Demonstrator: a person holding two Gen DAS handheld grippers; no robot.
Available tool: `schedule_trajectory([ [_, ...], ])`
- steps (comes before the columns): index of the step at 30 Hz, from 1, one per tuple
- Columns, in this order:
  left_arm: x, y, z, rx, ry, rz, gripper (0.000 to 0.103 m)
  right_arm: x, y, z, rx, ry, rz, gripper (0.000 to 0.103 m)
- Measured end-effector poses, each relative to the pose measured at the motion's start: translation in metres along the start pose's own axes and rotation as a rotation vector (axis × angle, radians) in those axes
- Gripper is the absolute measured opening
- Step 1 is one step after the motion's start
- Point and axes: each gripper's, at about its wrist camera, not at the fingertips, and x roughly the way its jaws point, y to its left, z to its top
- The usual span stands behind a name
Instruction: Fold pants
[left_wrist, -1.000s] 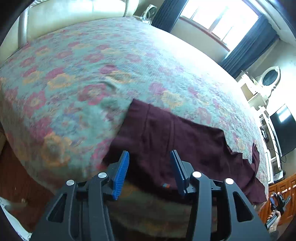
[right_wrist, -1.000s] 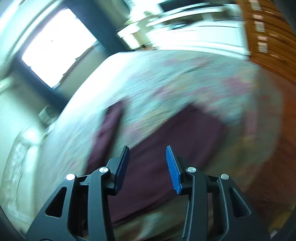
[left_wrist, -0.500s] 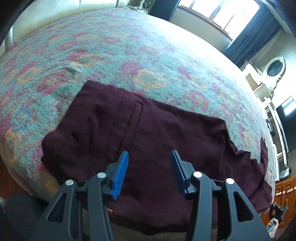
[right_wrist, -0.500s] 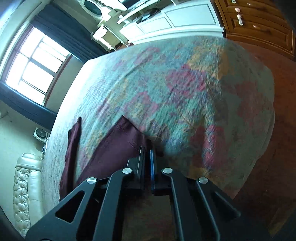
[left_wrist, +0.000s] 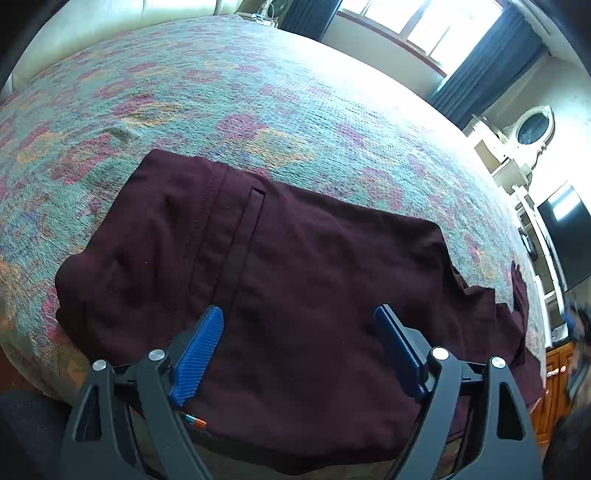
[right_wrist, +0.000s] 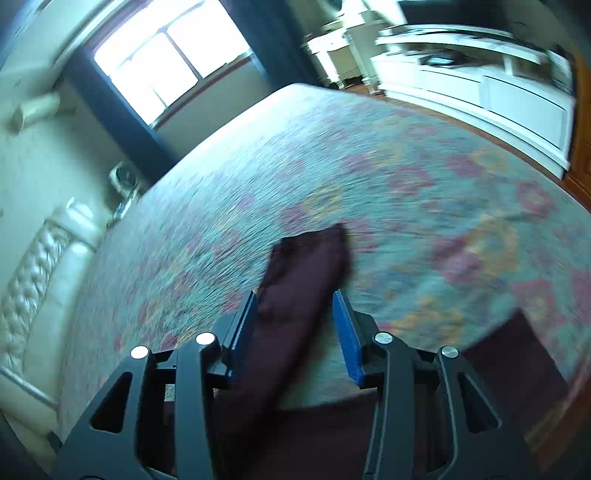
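Left wrist view: your left gripper (left_wrist: 299, 350) jaws are opening, now far wider than a sec ago, nothing pinched — pants (left_wrist: 258, 280) lie flat on the bedspread (left_wrist: 258, 92) just under the tips, ready for a fresh grab.

Right wrist view: right gripper (right_wrist: 295, 325) was clamped, jaws now opening — a pant leg (right_wrist: 303, 266) lies between the pads, seemingly released.

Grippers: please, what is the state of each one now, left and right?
Left gripper: jaws opening wide above the pants, holding nothing.
Right gripper: jaws opening, a pant leg between them, not pinched.
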Motion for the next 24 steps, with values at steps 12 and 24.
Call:
schedule_trajectory([
  [12,0.005,0.006,0.002,-0.033,-0.005,-0.042,0.089,0.160,0.025,0.017,-0.129,0.265,-0.465,0.043],
  [24,0.008,0.000,-0.001,0.013,-0.008,-0.023,0.091,-0.003,-0.044,0.023,0.146,-0.065,-0.058,0.008],
])
